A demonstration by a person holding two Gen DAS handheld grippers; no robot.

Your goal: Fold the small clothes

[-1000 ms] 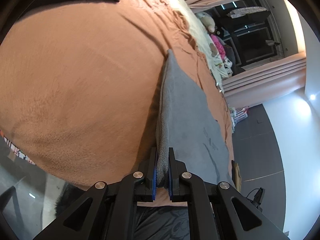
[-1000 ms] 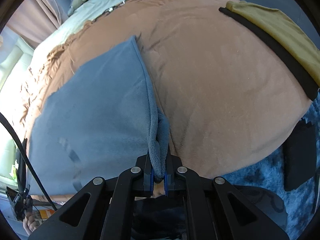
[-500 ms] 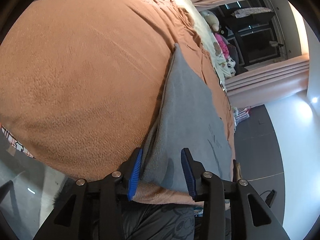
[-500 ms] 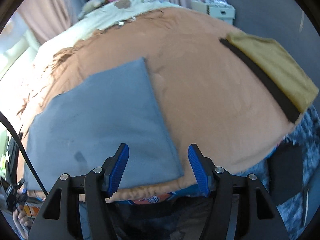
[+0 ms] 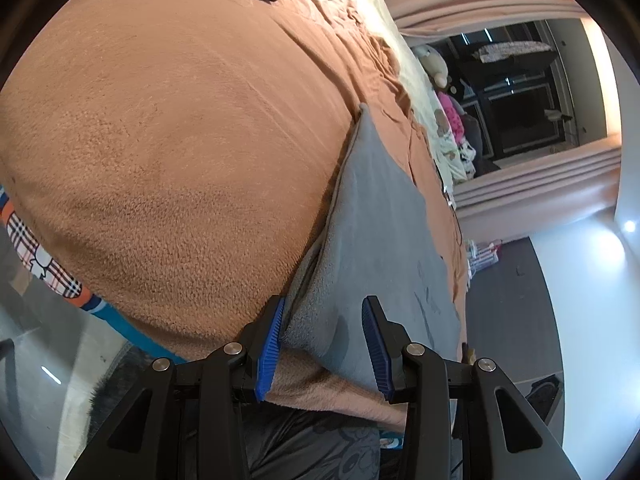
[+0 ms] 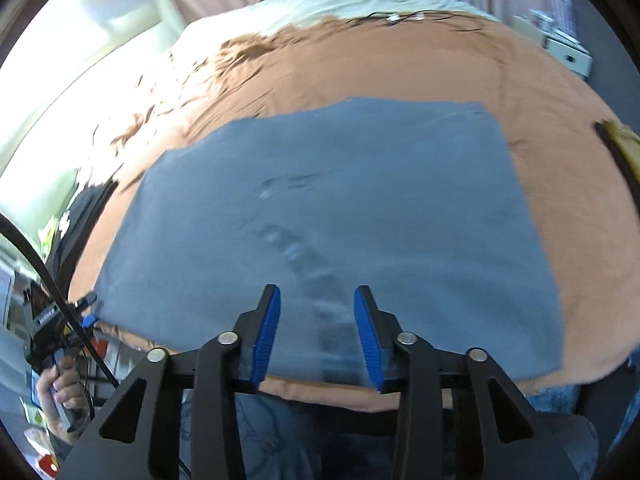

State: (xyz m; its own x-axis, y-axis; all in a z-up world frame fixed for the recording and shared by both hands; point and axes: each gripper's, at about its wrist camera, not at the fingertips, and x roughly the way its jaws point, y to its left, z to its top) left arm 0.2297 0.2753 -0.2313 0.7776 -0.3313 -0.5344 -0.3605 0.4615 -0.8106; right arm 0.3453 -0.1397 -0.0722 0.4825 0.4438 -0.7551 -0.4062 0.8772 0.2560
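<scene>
Left gripper (image 5: 323,342) jaws part-open, astride grey cloth (image 5: 380,220) corner, apparently unclamped. Right gripper (image 6: 317,330) jaws closing over cloth edge, angled downward.

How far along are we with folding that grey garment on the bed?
Done: the grey garment lies flat as a folded rectangle on the brown blanket.
In hand: nothing. The left gripper is open over its corner; the right gripper jaws are closing on nothing.
Left: probably another fold, then onto the mustard garment.
</scene>
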